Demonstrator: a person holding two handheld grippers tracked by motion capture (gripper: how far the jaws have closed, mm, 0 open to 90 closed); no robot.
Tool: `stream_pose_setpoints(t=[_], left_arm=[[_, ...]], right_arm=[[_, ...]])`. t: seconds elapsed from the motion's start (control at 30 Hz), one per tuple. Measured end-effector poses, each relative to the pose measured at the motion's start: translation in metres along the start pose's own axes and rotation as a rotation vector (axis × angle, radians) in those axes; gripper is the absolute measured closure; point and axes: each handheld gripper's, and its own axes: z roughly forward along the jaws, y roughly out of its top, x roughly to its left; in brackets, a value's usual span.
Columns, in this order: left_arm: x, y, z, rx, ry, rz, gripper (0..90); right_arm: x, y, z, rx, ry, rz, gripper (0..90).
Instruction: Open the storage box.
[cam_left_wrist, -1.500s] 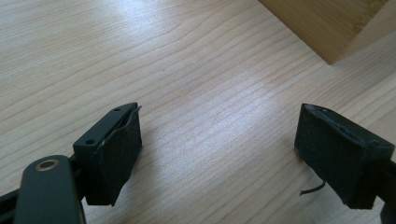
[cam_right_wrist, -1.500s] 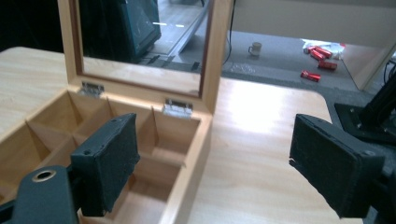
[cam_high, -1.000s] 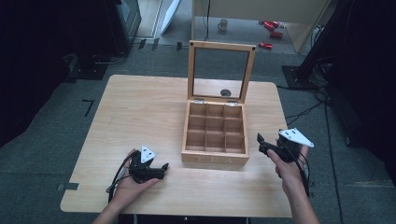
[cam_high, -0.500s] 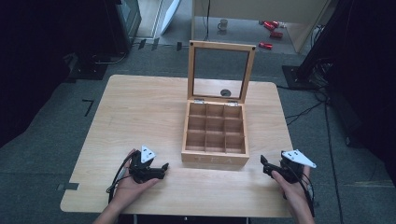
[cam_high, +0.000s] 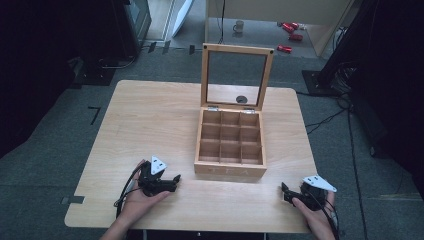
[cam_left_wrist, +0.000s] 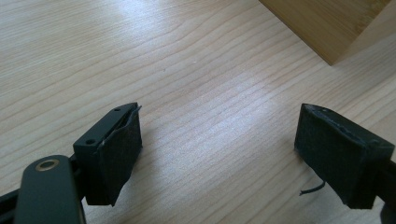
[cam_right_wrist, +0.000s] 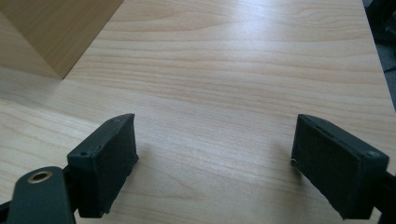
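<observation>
A wooden tea box (cam_high: 230, 167) stands open in the middle of the table, its glass-paned lid (cam_high: 236, 75) raised upright at the back, its several compartments empty. My left gripper (cam_high: 172, 181) rests low on the table near the front edge, left of the box, jaws wide apart and empty; its own view has the gripper (cam_left_wrist: 219, 149) over bare wood with a box corner (cam_left_wrist: 327, 23) at top right. My right gripper (cam_high: 285, 192) lies near the front right corner, open and empty. In the right gripper view the gripper (cam_right_wrist: 215, 163) faces bare wood, a box corner (cam_right_wrist: 60, 28) at top left.
The light wooden table (cam_high: 150, 120) has bare room left of and behind the box. A round dark spot (cam_high: 242, 99) lies on the table behind the lid. Grey floor surrounds the table, with cables, a cup (cam_high: 239, 25) and red items (cam_high: 290, 30) at the back.
My right gripper has come down and toward the front edge, from beside the box's right side to the front right corner. The left gripper has stayed in place.
</observation>
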Motion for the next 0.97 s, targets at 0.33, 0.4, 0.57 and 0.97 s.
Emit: stream_pose_setpoints(t=[0.33,0.4,0.57,0.97], left_arm=[[0.0001,0.0,-0.0001,0.001,0.0,0.001,15.1],[0.0,0.0,0.0,0.0,0.001,0.001,15.1],[0.0001,0.0001,-0.0001,0.002,0.001,0.001,15.1],[0.0,0.0001,-0.0001,0.001,0.001,0.001,15.1]], right_arm=[[0.0024,-0.0002,0.0013,0.025,0.013,-0.014,12.6],[0.0024,-0.0002,0.0013,0.025,0.013,-0.015,12.5],[0.0023,-0.0002,0.0014,0.026,0.015,-0.014,12.3],[0.0023,-0.0001,0.0015,0.026,0.016,-0.015,11.5]])
